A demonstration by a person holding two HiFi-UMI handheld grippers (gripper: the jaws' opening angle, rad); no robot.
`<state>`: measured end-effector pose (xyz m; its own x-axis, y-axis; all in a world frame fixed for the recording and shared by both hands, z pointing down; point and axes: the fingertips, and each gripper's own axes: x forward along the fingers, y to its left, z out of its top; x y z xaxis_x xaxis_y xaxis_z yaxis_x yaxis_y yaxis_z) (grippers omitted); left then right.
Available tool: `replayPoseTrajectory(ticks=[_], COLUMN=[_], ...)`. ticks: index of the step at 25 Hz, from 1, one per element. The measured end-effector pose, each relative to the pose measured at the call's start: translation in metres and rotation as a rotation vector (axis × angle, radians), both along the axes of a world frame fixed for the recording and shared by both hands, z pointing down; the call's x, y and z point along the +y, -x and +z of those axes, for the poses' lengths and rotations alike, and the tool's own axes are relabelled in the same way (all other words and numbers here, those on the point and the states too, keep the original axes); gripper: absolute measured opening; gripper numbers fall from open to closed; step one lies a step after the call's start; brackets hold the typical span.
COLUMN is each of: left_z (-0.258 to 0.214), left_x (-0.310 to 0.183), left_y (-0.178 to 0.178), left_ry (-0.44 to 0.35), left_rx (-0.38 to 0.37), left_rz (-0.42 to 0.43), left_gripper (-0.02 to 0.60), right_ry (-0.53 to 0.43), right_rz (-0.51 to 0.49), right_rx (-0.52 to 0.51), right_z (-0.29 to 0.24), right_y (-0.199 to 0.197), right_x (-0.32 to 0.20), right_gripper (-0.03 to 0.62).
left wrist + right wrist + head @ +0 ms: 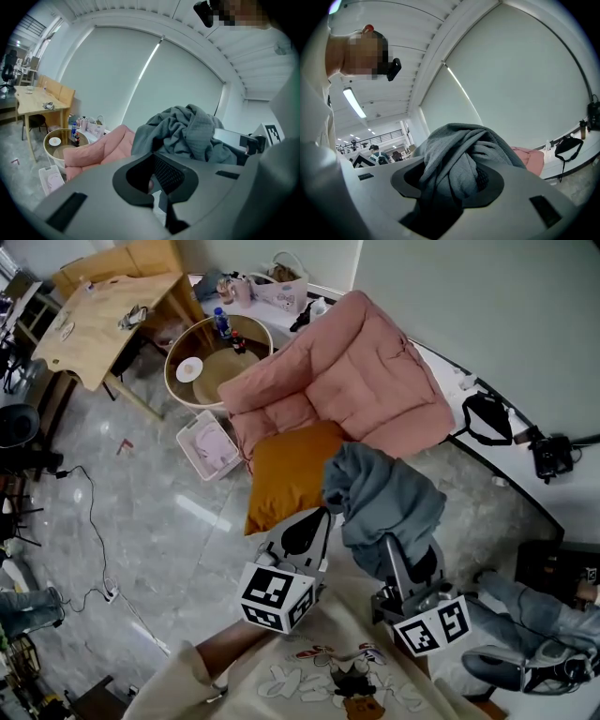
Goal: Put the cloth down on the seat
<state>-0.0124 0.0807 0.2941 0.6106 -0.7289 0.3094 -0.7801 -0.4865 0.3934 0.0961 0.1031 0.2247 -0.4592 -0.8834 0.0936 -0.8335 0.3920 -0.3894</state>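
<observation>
While our right tool (450,187) pinches a bunched grey cloth (384,502) between partly spread jaws, our left tool (154,176) is just beside it, its jaws apart with nothing between them. We see soft, crinkled fabric in twisted folds, its length running from the grip toward the puffy pink seat (356,381). It is held in the air off the seat's front edge, near an orange cushion (286,470).
</observation>
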Motion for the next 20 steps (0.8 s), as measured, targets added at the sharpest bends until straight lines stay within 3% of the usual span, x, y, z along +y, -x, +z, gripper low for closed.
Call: replayPoseTrajectory(ticks=[20], left_z=[-0.012], left_x=[-0.108], left_y=[-0.042], left_ry=[-0.002], left_rx=[-0.053], left_rz=[-0.206], left_gripper=[0.005], right_ry=[-0.008], right_rz=[-0.200], right_rx=[-0.028], right_z=[-0.004], right_y=[-0.045], right_x=[-0.144], right_gripper=[0.213])
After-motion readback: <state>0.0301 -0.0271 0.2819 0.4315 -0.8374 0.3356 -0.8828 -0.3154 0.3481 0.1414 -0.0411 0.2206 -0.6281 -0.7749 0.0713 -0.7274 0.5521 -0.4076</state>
